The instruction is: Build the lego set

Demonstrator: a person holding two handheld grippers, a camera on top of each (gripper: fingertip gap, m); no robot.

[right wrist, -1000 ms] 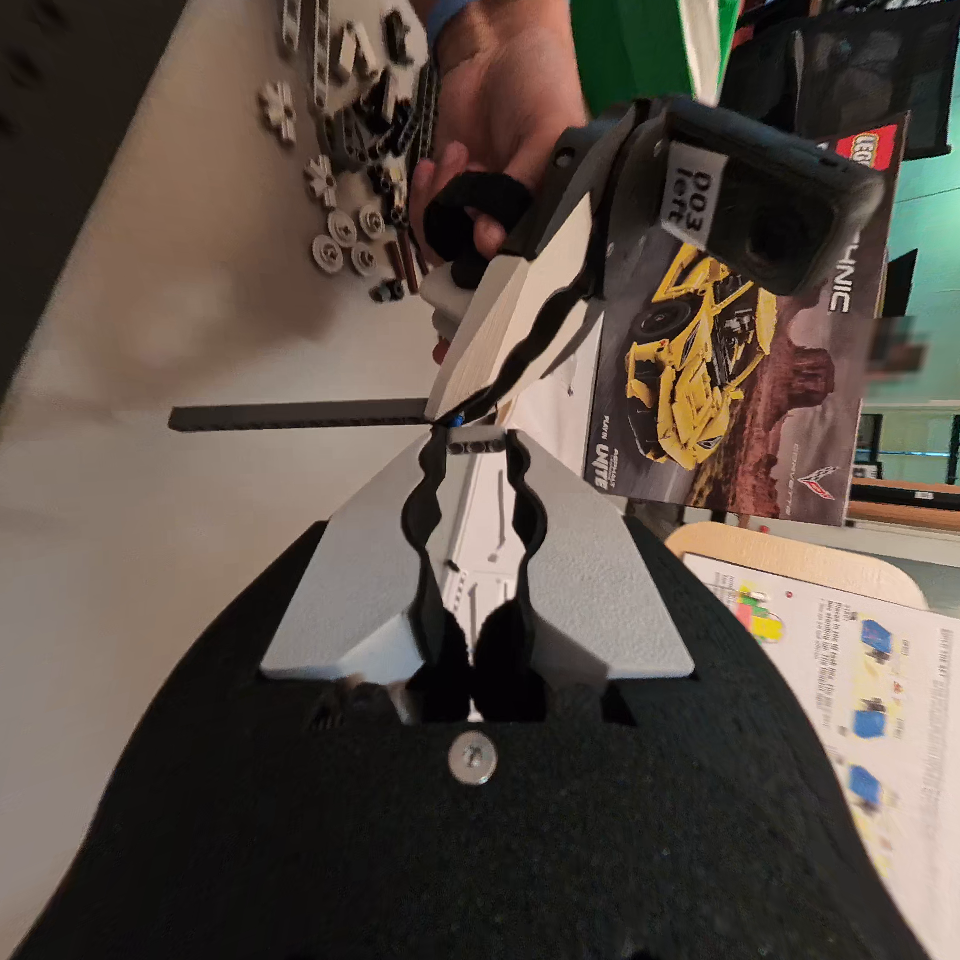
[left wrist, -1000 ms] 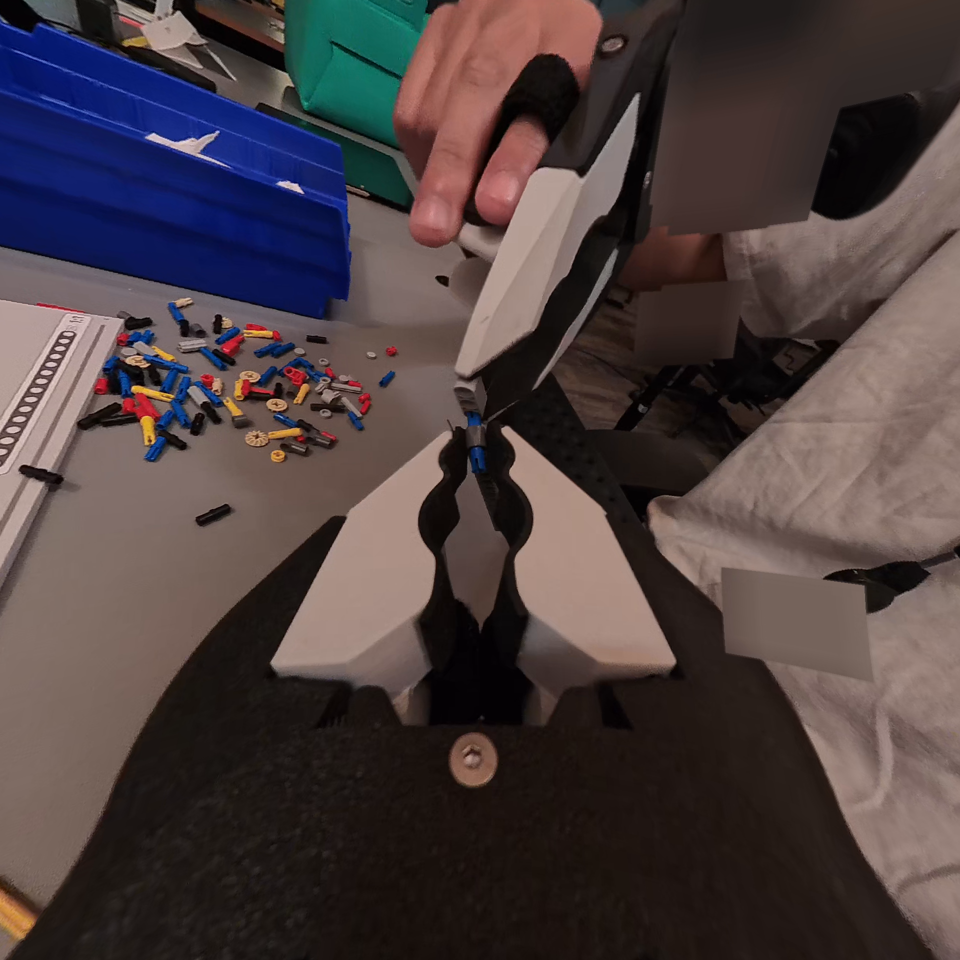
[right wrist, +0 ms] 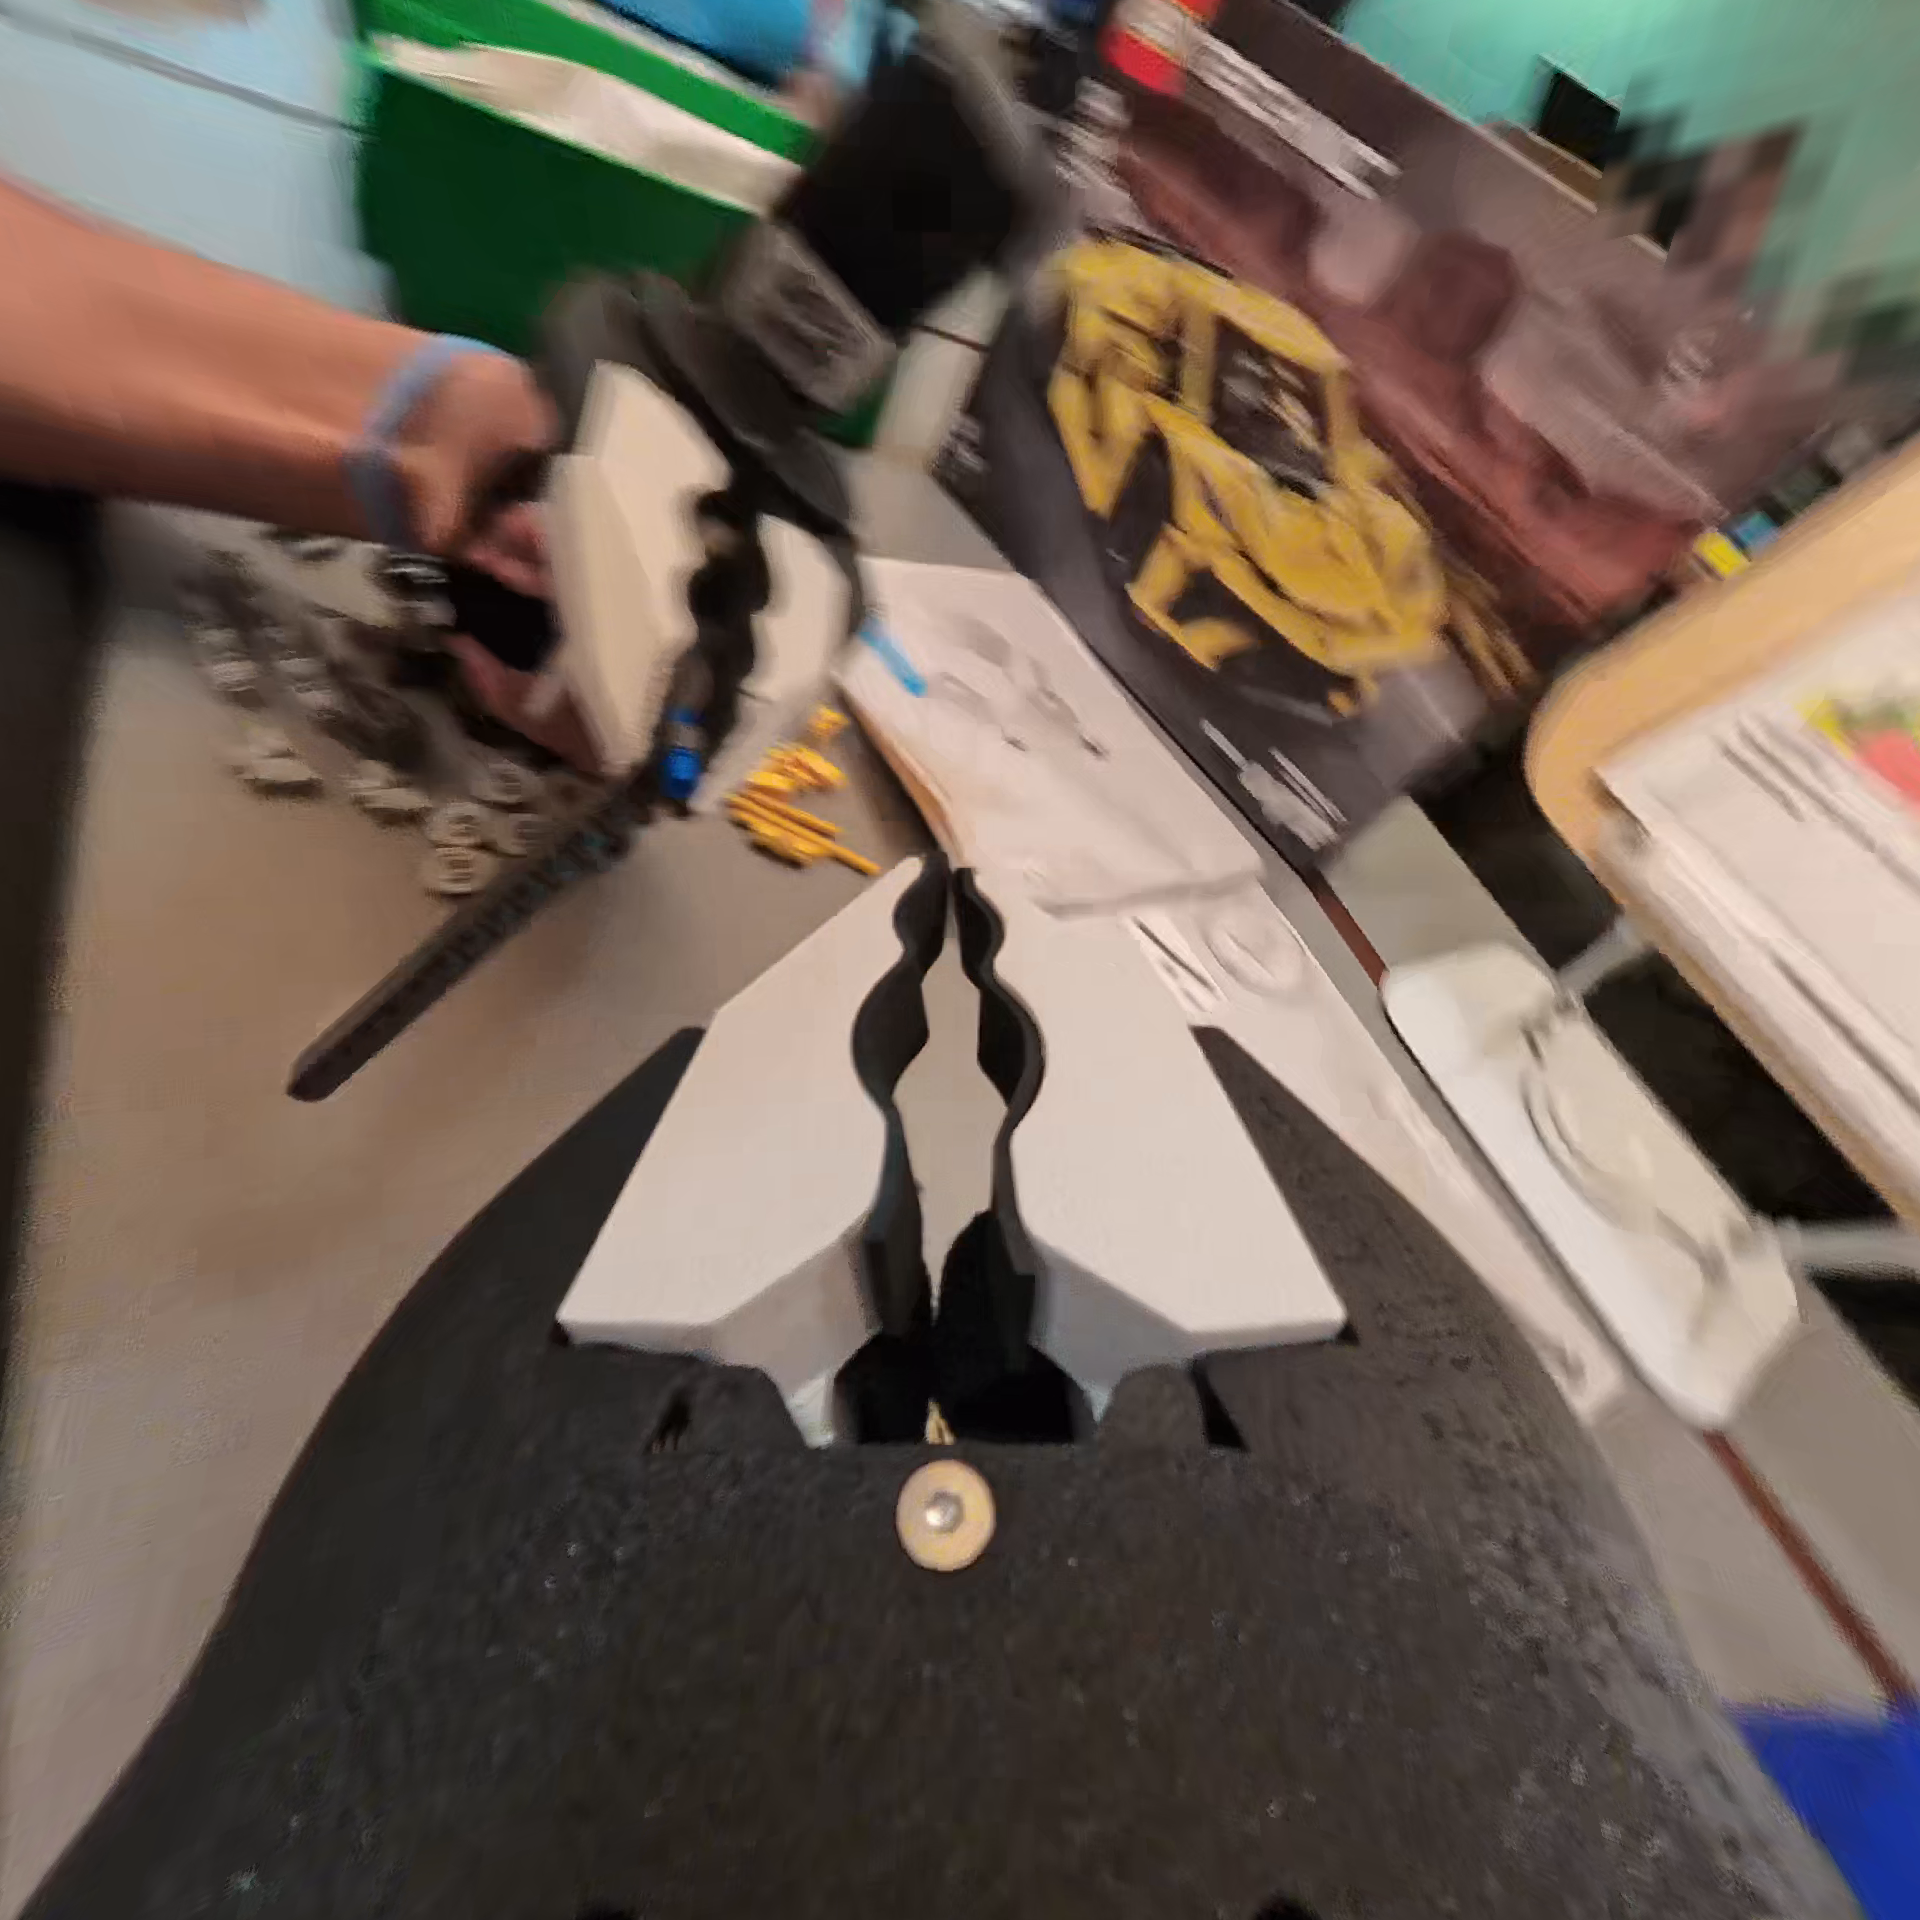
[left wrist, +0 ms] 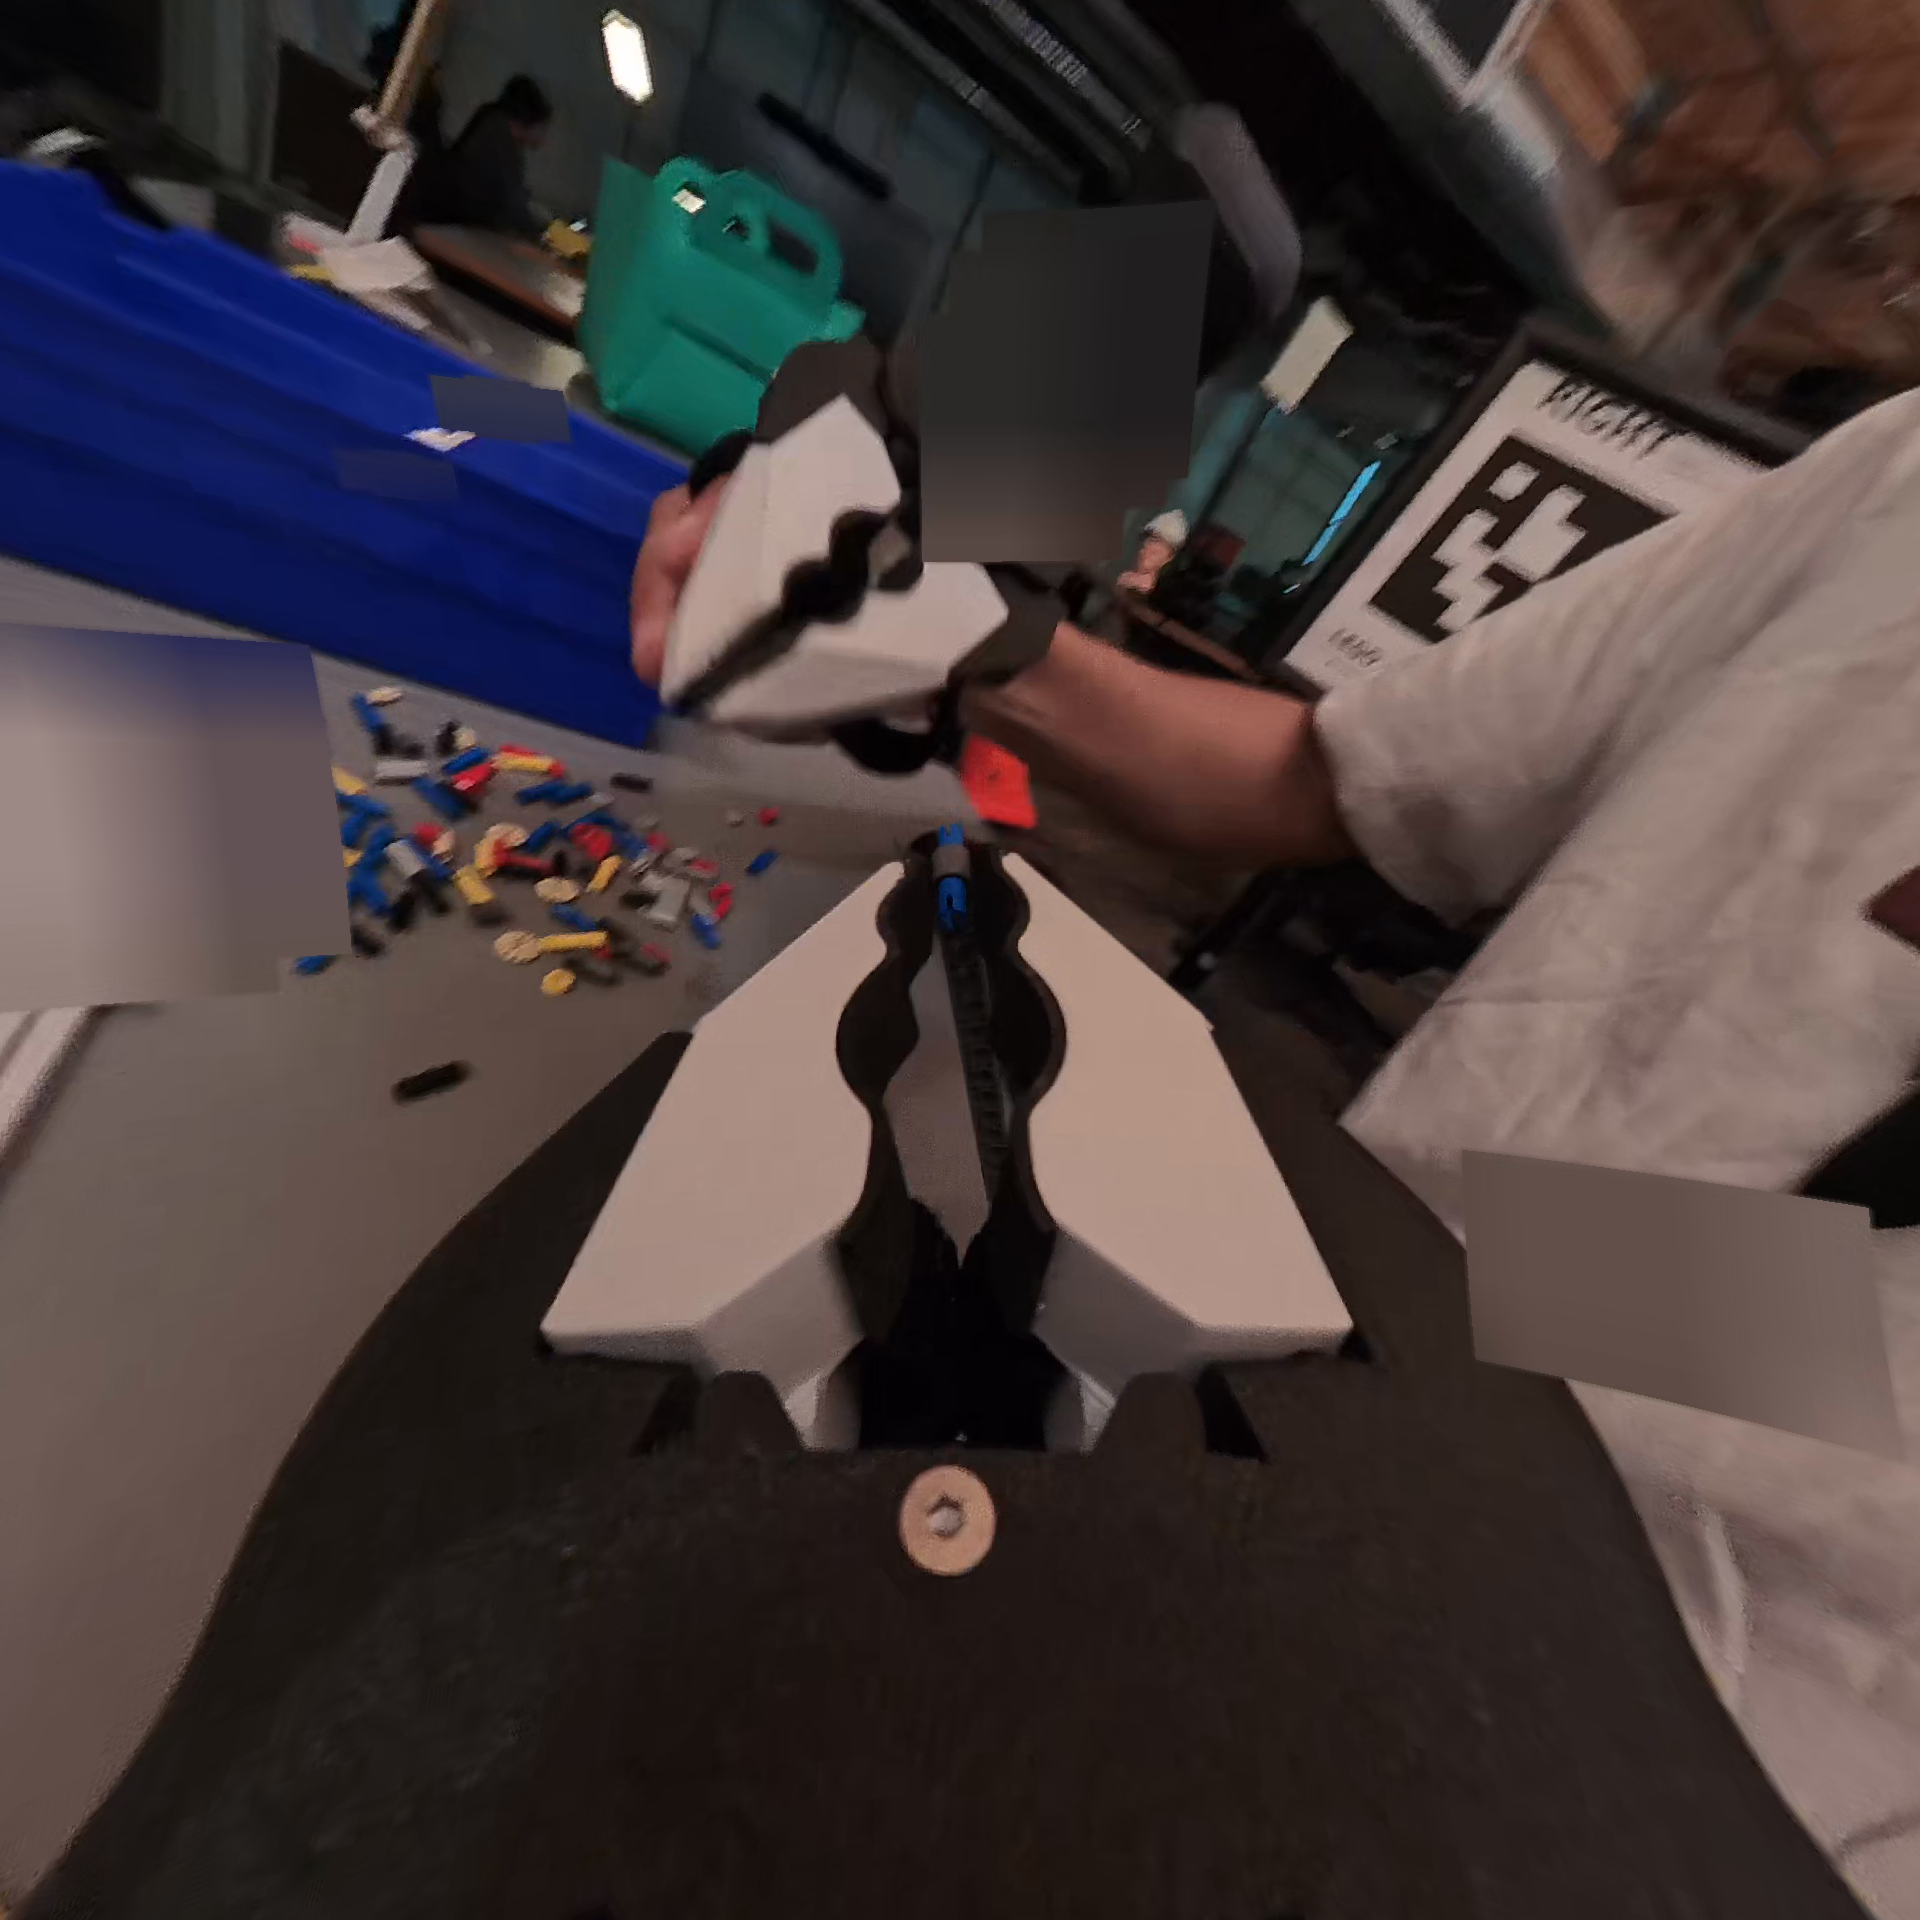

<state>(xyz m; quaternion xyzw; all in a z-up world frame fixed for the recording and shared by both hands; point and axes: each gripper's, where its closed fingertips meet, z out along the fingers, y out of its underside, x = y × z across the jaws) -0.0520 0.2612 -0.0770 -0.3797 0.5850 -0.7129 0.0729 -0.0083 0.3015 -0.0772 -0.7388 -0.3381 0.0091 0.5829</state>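
Grey bench (left wrist: pixel 260 1195) carries scattered coloured pieces (left wrist: pixel 540 862); my left claw (left wrist: pixel 948 862) is clenched on a long black beam (left wrist: pixel 977 1049) with a blue pin (left wrist: pixel 948 896). From the right view, my right claw (right wrist: pixel 948 883) is pressed together, holding nothing, near the booklet (right wrist: pixel 1039 769).

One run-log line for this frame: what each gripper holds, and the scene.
left gripper: shut on long black lego beam with blue pin | right gripper: shut, empty | loose lego pieces on grey table
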